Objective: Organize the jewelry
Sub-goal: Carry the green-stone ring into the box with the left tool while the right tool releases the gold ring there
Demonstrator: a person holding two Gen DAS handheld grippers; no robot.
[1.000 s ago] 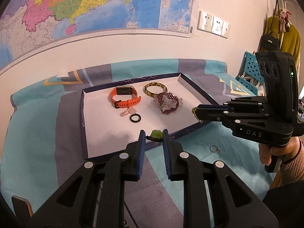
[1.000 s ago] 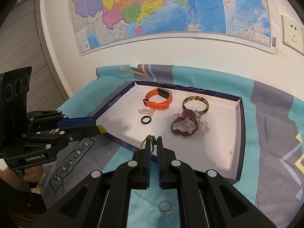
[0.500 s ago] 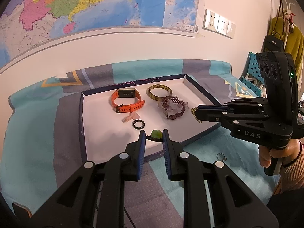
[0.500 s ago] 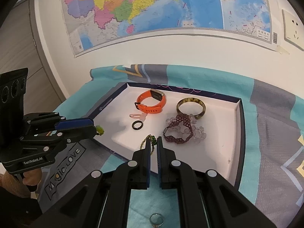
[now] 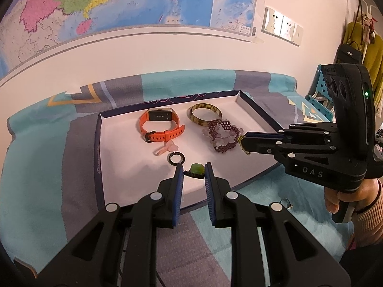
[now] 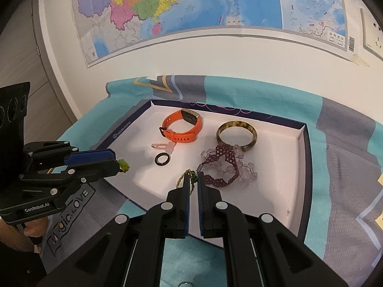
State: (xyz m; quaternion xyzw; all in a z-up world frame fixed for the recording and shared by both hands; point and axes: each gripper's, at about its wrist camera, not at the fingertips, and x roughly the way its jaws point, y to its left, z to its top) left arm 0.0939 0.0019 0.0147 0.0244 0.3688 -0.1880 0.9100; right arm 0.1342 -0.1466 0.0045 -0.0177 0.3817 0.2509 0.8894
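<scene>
Holding five pieces already, the white tray (image 5: pixel 115 167) awaits two more: left gripper (image 5: pixel 193 172) jaws pinch a green pendant (image 5: pixel 196 168), right gripper (image 6: pixel 194 179) jaws pinch a beaded loop (image 6: pixel 185 179), and a silver ring (image 5: pixel 286 202) lies on the bench at 4 o'clock.

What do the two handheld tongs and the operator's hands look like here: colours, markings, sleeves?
Both tongs are matte black with blue ribbed pads and round silver fasteners. The right tongs read "DAS" in pale letters, with a green light and dark round lenses on the upright housing. The left tongs read "GenRobot.AI" in white. The right hand has a pinkish ribbed knit cuff; the left hand shows bare skin.
</scene>
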